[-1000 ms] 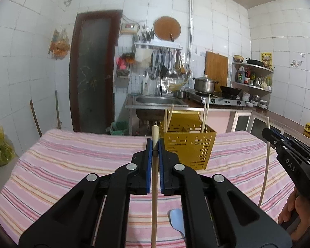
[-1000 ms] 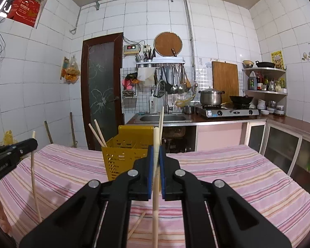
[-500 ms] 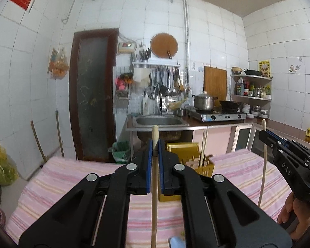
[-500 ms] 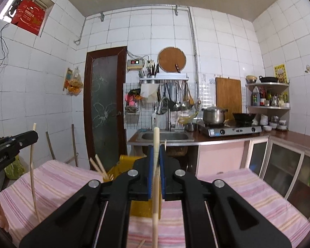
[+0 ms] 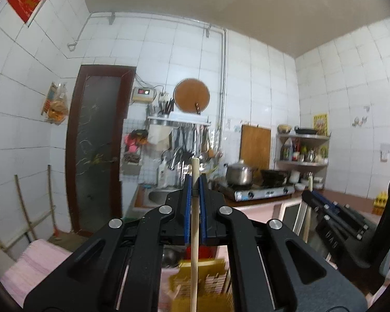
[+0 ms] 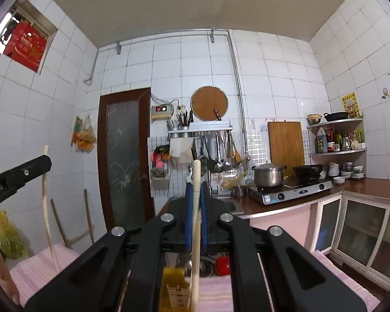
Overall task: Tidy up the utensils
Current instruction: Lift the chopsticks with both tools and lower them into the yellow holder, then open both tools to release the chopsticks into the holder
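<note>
Each gripper holds one pale wooden chopstick upright. My left gripper [image 5: 194, 182] is shut on a chopstick [image 5: 194, 234] that hangs down over the yellow slotted utensil basket [image 5: 202, 280] low in the left wrist view. My right gripper [image 6: 195, 184] is shut on a second chopstick [image 6: 195, 234], with the basket [image 6: 173, 286] low and slightly left behind its jaws. The right gripper [image 5: 309, 195] appears at the right of the left wrist view, the left gripper [image 6: 45, 163] at the left of the right wrist view. Both point level, high above the table.
The pink striped tablecloth [image 5: 36, 257] shows only at the bottom corners. Beyond it are a sink [image 5: 158, 195], a counter with a gas stove and pot [image 6: 269, 175], hanging utensils, a dark door [image 6: 124, 156] and glass-fronted cabinets [image 6: 364, 234].
Both grippers have risen with their chopsticks still gripped. The table and basket have dropped toward the bottom of both views, and more wall and ceiling show.
</note>
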`<state>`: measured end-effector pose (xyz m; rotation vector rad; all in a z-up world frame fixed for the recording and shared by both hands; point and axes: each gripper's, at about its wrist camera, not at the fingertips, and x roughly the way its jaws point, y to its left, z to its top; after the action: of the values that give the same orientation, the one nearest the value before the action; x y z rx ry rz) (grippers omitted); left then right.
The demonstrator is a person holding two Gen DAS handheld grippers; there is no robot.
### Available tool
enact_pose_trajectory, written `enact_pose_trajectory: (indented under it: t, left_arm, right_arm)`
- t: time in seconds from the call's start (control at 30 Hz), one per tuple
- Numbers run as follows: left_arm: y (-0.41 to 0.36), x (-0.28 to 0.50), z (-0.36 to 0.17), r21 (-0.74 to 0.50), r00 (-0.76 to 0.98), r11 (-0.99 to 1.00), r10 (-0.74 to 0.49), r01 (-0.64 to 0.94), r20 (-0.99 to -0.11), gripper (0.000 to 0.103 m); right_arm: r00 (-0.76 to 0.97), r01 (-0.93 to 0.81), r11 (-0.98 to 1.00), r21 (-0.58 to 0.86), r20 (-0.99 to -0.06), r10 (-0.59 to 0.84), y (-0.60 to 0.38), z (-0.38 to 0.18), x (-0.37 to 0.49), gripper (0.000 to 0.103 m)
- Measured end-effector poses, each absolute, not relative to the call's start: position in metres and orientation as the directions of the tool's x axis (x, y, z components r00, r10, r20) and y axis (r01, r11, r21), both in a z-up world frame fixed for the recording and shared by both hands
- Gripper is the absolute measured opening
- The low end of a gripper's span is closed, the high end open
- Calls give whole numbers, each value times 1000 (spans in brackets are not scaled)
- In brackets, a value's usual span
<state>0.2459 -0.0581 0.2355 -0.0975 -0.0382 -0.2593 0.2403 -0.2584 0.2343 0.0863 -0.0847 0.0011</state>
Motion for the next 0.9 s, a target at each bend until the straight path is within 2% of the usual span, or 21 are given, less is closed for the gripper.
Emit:
enact_pose_trajectory:
  t: [0.2,0.53,0.8,0.9]
  left_arm:
    - [-77,296,213,-92,964,961,-253,260,78,4]
    - [-80,355,150,-100,977,972,-207,211,48,4]
    - [-75,367,123,-80,982,979,-189,188,0,5]
    - [-72,370,120,-90,982,979,-186,182,-40,5]
  right_arm:
    - [993,-38,991,125,112,24,-261,221,283,6]
    - [990,-71,988,135,131,53,-249,167,336,6]
    - [997,-68,994,88,44,64,-243,133,352,6]
    - [996,-78,994,72,-35,81,-244,125,355,7]
